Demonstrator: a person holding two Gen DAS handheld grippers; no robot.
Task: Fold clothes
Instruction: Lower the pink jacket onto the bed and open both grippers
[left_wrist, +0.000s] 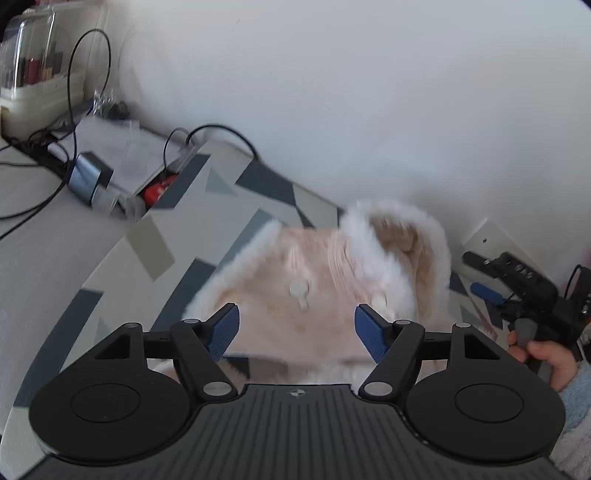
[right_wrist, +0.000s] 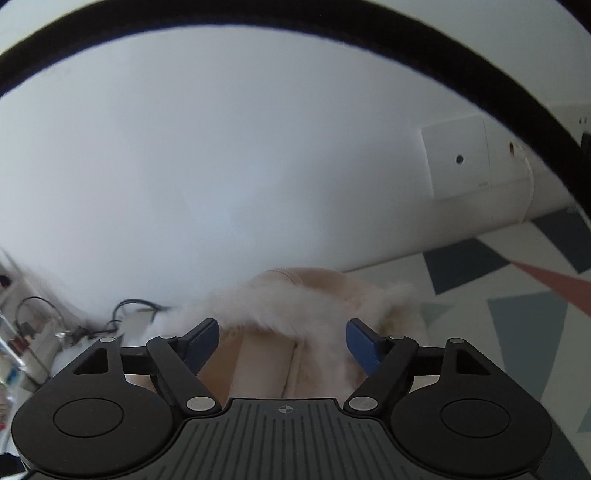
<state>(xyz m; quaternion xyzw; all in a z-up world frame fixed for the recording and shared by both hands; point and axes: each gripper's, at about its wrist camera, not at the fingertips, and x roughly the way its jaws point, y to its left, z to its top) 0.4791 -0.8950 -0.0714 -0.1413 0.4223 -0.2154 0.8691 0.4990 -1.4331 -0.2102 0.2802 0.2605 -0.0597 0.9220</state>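
Evidently early: coat (left_wrist: 314, 295) lies unfolded at 12 o'clock; left gripper (left_wrist: 296, 328) and right gripper (right_wrist: 282, 341), jaws open, hold nothing.

garment (left_wrist: 314, 280) on mat (left_wrist: 155, 251), wall (left_wrist: 332, 92) behind

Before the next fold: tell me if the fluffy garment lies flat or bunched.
Bunched. The garment humps up on the patterned cloth, its furry trim curling over; motion blur hides finer folds.

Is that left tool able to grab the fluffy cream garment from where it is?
Probably yes: the left tool is open, the cream garment lies right ahead between its fingers, and nothing blocks the way.
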